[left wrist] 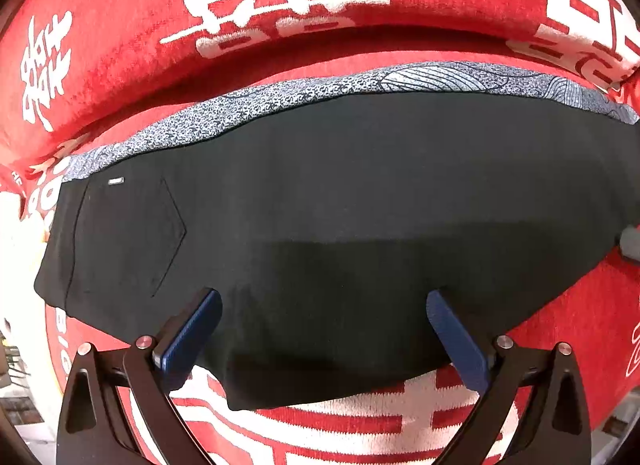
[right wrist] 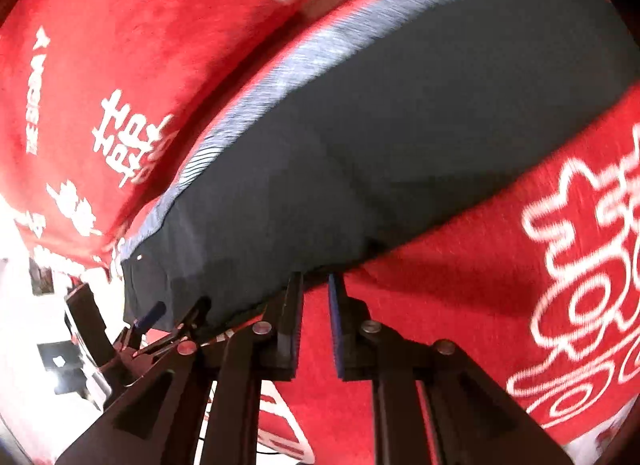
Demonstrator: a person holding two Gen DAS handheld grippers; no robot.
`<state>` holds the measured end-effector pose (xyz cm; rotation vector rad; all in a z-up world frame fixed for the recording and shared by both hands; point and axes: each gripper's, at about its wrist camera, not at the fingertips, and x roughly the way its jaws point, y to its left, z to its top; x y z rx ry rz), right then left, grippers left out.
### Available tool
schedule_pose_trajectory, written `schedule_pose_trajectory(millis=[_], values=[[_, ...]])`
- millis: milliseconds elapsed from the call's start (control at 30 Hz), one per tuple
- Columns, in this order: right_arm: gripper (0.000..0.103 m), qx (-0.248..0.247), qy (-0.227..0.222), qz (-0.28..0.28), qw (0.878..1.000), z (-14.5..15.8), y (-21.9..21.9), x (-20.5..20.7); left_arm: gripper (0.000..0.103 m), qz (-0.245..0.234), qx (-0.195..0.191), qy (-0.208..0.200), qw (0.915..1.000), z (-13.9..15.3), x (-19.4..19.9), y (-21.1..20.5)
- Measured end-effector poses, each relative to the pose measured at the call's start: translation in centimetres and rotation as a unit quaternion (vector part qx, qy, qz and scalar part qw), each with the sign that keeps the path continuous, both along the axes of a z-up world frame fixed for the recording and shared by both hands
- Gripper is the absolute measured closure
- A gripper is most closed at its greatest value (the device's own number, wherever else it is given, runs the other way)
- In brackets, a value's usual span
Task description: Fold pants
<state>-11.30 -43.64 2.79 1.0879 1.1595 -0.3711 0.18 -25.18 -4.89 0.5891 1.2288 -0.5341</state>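
My left hand-held gripper (left wrist: 324,329) points steeply down, its blue-padded fingers (left wrist: 192,329) spread wide apart. My right hand-held gripper (right wrist: 316,317) also tilts downward, fingers nearly together with a narrow gap, nothing between them, tips toward twelve o'clock.
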Motion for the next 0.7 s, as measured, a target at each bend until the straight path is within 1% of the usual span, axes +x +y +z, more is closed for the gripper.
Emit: schedule_pose_trajectory(millis=[100, 167, 200, 233, 267, 333, 433, 567, 700], values=[[0.089, -0.035, 0.008, 0.028, 0.999, 0.6, 0.2, 1.7, 0.0, 0.0, 0.001, 0.002, 1.0, -0.3, 0.4, -0.2], [0.085, -0.049, 0.015, 0.036, 0.998, 0.6, 0.1, 2.2, 0.0, 0.004, 0.0, 0.006, 1.0, -0.4, 0.6, -0.4], [0.077, -0.051, 0.02, 0.039, 0.998, 0.3, 0.1, 2.3, 0.0, 0.005, 0.0, 0.007, 1.0, -0.4, 0.7, -0.3], [0.065, -0.05, 0.024, 0.041, 0.998, 0.0, 0.0, 2.3, 0.0, 0.005, -0.001, 0.008, 1.0, -0.3, 0.7, -0.3], [0.063, -0.044, 0.025, 0.041, 0.998, -0.4, 0.0, 2.3, 0.0, 0.005, -0.001, 0.009, 0.9999, -0.3, 0.7, -0.2], [0.063, -0.04, 0.029, 0.041, 0.998, -1.0, 0.2, 2.1, 0.0, 0.007, -0.002, 0.013, 0.9999, -0.3, 0.9, -0.1], [0.063, -0.044, 0.031, 0.048, 0.997, -1.0, 0.7, 1.8, 0.0, 0.01, -0.001, 0.017, 0.9998, -0.2, 1.2, -0.1], [0.063, -0.031, 0.029, 0.044, 0.998, -0.9, 0.8, 1.0, 0.0, 0.012, -0.001, 0.022, 0.9997, 0.0, 1.5, -0.1], [0.063, -0.028, 0.04, 0.04, 0.998, -1.0, 0.6, 0.0, 0.0, 0.009, 0.007, 0.023, 0.9997, 0.1, 1.8, -0.3]])
